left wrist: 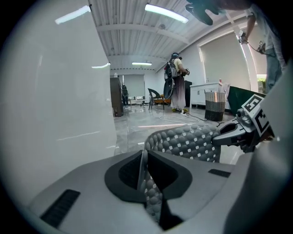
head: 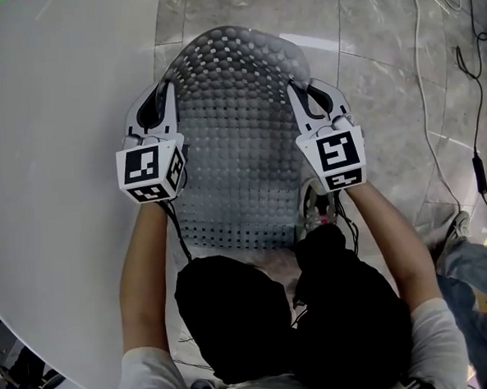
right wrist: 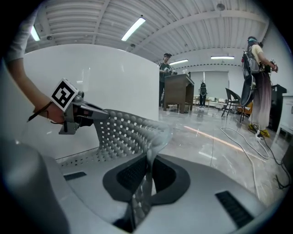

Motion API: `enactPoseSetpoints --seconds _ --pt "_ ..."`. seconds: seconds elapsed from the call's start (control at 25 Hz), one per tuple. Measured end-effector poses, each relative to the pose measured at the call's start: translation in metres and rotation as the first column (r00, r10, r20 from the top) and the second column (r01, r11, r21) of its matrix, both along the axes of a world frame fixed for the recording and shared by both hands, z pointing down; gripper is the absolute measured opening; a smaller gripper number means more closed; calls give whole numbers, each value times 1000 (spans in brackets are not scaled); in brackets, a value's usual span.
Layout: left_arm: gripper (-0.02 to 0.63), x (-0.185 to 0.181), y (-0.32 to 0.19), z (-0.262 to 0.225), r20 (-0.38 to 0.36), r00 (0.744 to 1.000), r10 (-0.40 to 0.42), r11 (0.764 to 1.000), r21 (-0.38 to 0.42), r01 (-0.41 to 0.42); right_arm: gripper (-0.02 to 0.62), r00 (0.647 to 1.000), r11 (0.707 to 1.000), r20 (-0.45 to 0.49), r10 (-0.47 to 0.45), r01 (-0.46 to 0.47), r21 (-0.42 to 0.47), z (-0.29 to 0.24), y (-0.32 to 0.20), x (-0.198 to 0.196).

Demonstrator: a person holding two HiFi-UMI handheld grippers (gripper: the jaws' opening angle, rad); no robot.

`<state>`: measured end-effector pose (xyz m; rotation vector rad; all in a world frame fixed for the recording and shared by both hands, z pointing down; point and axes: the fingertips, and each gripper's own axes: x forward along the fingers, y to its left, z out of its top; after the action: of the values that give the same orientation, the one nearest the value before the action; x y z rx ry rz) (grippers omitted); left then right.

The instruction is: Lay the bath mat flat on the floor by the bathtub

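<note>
A grey bath mat (head: 236, 132) with bumps and small holes stretches between my two grippers above the tiled floor, beside the white bathtub (head: 52, 160). My left gripper (head: 165, 91) is shut on the mat's left edge, and the pinched mat (left wrist: 145, 183) runs between its jaws in the left gripper view. At the mat's right edge my right gripper (head: 296, 89) is shut on it too; the mat (right wrist: 142, 183) passes between its jaws. The mat's far end curls upward (right wrist: 132, 130). The near end hangs toward the person's knees.
The grey marble tile floor (head: 383, 58) lies to the right of the tub, with white and black cables (head: 435, 96) across it. The person's black-trousered legs (head: 275, 311) crouch at the mat's near end. People stand far off in the room (left wrist: 176, 82).
</note>
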<state>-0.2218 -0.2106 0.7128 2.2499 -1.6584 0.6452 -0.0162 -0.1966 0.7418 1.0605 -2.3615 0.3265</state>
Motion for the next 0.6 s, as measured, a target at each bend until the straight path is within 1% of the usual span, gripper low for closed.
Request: enactPoseSetpoints --seconds 0.16,0.36,0.6 --pt "28 0 -8 11 30 999 11 1000 -21 -10 25 1000 1000 -16 11 -11 -10 13 -3 3" --pt "28 0 -15 20 48 999 23 1000 -22 -22 25 999 999 -21 41 -42 -25 21 -10 5" --pt "28 -1 -19 34 75 997 12 1000 -26 -10 25 998 998 -43 49 -51 -36 32 -11 4"
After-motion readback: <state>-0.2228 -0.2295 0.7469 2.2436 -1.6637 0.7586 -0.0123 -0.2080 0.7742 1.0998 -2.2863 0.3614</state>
